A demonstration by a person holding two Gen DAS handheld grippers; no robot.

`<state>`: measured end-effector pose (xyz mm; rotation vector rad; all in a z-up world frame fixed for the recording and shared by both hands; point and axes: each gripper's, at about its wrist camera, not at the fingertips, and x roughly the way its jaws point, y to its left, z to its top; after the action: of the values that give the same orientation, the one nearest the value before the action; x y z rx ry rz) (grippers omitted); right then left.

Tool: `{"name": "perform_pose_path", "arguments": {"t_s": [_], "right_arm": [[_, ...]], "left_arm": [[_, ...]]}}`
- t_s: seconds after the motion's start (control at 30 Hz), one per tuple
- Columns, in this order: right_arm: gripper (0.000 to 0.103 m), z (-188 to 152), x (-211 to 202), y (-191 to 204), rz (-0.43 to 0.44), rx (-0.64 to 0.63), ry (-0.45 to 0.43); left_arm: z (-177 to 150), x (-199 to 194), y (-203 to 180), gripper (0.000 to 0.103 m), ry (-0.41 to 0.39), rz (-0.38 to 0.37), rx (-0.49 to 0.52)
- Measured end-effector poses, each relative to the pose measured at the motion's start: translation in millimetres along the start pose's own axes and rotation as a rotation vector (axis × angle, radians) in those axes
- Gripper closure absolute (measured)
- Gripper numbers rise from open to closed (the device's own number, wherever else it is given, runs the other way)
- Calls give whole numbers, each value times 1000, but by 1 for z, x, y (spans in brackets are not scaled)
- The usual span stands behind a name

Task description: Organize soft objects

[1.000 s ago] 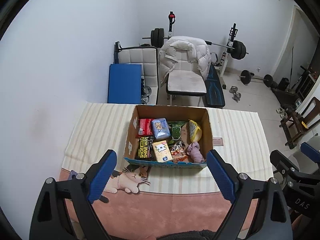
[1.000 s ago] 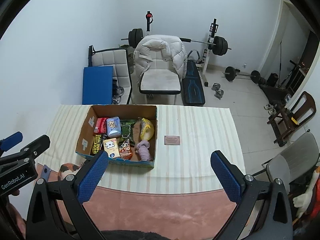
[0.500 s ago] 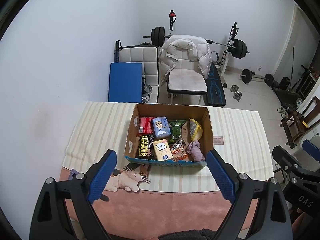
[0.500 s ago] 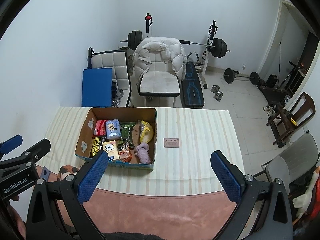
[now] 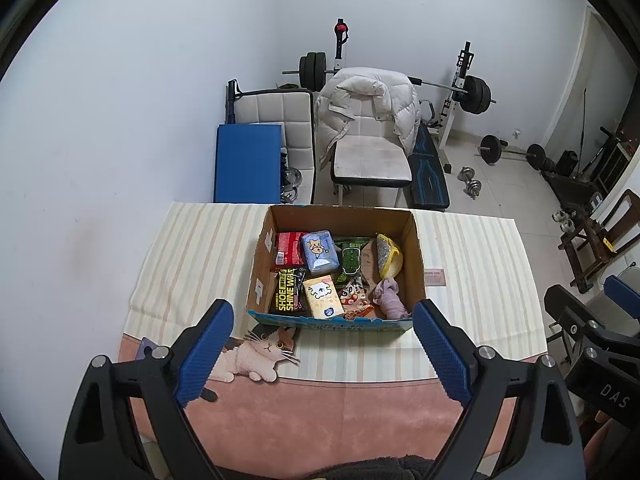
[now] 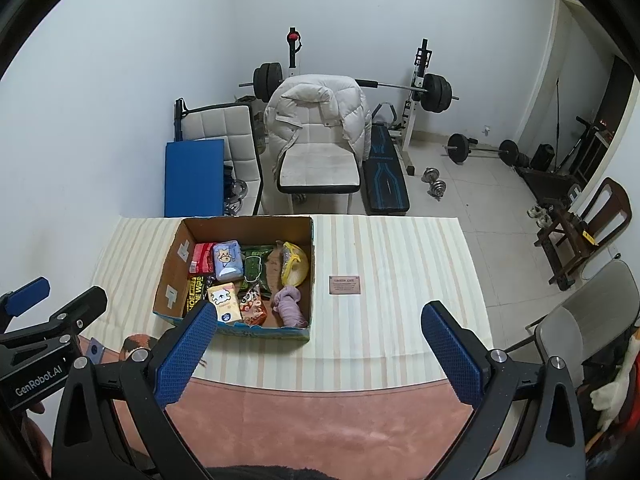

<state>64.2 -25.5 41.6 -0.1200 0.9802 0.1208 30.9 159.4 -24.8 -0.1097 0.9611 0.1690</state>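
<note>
Both grippers, left gripper (image 5: 322, 356) and right gripper (image 6: 318, 356), hover spread wide and empty; soft packs (image 5: 320, 294) lie bunched in the box (image 5: 416, 240) ahead, fitting sorting's start or finish

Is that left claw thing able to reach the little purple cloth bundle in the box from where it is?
Probably yes: the left gripper is open, the cardboard box has no lid, and the purple cloth bundle lies uncovered.

A white puffer jacket (image 5: 370, 106) drapes over a white padded chair (image 5: 372, 160); a barbell rack (image 6: 420, 92) stands behind, a blue mat (image 5: 248, 162) beside.
</note>
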Motion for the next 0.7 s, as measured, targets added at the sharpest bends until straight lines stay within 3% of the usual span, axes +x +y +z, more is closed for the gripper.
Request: {"name": "perform_pose_path", "arguments": {"t_s": [0.7], "right_arm": [[0, -9, 1, 4, 0, 11, 8]], "left_arm": [[-4, 0, 6, 11, -4, 0, -15]]}}
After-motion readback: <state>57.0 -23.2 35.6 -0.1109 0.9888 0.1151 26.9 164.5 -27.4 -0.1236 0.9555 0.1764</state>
